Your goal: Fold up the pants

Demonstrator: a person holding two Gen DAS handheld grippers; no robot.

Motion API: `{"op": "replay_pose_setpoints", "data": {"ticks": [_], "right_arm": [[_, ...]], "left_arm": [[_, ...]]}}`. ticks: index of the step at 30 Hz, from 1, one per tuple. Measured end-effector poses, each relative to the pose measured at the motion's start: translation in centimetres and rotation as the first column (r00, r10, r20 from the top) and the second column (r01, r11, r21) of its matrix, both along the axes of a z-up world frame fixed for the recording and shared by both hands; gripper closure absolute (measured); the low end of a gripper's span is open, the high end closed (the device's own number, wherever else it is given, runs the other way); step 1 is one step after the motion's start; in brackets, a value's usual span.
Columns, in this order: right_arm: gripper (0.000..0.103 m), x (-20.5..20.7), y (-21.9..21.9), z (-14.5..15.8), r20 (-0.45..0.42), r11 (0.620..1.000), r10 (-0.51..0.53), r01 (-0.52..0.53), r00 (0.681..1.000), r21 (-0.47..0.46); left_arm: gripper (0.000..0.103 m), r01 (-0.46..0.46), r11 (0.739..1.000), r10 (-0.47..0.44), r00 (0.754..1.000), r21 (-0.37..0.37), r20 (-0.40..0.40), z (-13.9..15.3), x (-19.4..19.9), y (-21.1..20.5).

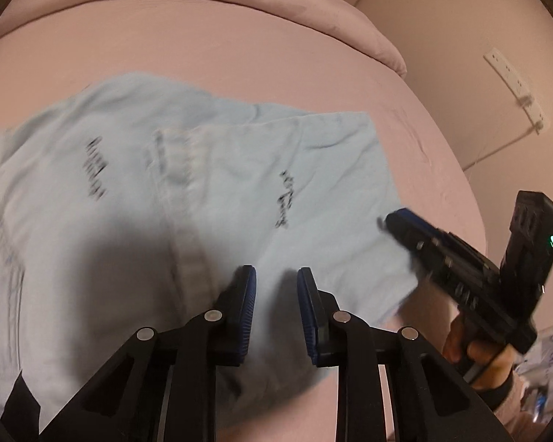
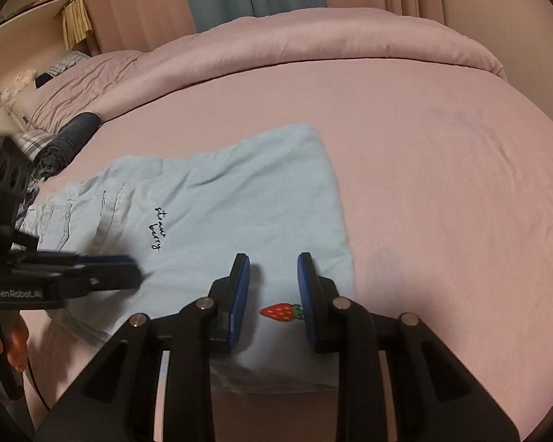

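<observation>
Two grippers are out over the bed, both mine. On the far left of the right wrist view, a dark rolled bundle of clothes (image 2: 75, 136) sits by the pink duvet (image 2: 313, 37). My left gripper (image 2: 127, 263) comes in from that side, its tips low over the light blue pants (image 2: 239, 191); from the left wrist view its jaws stand apart with only cloth showing between them, nothing pinched. The pants lie flat on the pink sheet (image 2: 442, 202), partly folded, "strawberry" lettering (image 2: 157, 229) up. Moving right, my right gripper (image 2: 273, 276) hovers over the pants' near end, jaws parted, a red strawberry patch (image 2: 278, 311) between the pads.
</observation>
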State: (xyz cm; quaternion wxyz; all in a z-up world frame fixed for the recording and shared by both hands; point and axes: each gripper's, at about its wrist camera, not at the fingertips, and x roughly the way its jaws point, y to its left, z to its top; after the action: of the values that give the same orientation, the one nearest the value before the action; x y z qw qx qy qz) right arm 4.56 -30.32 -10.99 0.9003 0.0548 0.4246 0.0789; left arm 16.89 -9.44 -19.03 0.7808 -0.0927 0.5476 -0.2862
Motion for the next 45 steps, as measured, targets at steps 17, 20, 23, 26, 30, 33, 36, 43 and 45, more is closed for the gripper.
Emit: {"op": "replay_pose_setpoints", "data": {"ticks": [17, 20, 23, 26, 30, 33, 36, 43, 45], "right_arm": [[0.087, 7.5, 9.4, -0.7, -0.128, 0.931, 0.362, -0.350, 0.923, 0.108], [0.091, 9.6, 11.9, -2.6, -0.193, 0.928, 0.371, -0.360, 0.908, 0.090], [0.102, 11.2, 13.9, -3.5, -0.203, 0.928, 0.366, -0.371, 0.908, 0.015], [0.101, 13.0, 13.8, -3.3, -0.241, 0.954, 0.301, -0.296, 0.923, 0.055], [0.091, 11.2, 13.4, 0.4, -0.142, 0.946, 0.324, -0.322, 0.935, 0.036], [0.092, 9.1, 13.1, 1.4, -0.149, 0.921, 0.389, -0.389, 0.909, 0.027], [0.094, 8.1, 13.6, -0.1, -0.199, 0.899, 0.429, -0.438, 0.881, 0.003], [0.096, 8.7, 16.3, -2.1, -0.199, 0.891, 0.451, -0.453, 0.870, 0.041], [0.095, 9.0, 15.1, -1.0, -0.170, 0.894, 0.443, -0.419, 0.880, 0.161]], "left_arm": [[0.077, -0.077, 0.988, 0.073, 0.997, -0.130, -0.037, -0.3, -2.6, 4.1], [0.077, -0.070, 0.987, 0.065, 0.997, -0.146, -0.035, -0.3, -3.6, 6.3], [0.077, -0.083, 0.980, 0.074, 0.996, -0.182, -0.057, -0.4, -3.7, 7.4], [0.077, -0.091, 0.977, 0.083, 0.995, -0.191, -0.052, 0.4, -4.5, 8.6], [0.061, -0.101, 0.981, 0.098, 0.995, -0.164, -0.026, 1.5, -6.2, 10.8], [0.060, -0.105, 0.978, 0.101, 0.994, -0.178, -0.036, 1.1, -7.7, 12.2], [0.060, -0.124, 0.975, 0.116, 0.992, -0.183, -0.054, 0.6, -8.3, 12.7], [0.060, -0.126, 0.978, 0.118, 0.991, -0.165, -0.055, 1.5, -9.8, 14.5], [0.060, -0.129, 0.978, 0.122, 0.991, -0.163, -0.049, 2.0, -9.9, 14.9]]}}
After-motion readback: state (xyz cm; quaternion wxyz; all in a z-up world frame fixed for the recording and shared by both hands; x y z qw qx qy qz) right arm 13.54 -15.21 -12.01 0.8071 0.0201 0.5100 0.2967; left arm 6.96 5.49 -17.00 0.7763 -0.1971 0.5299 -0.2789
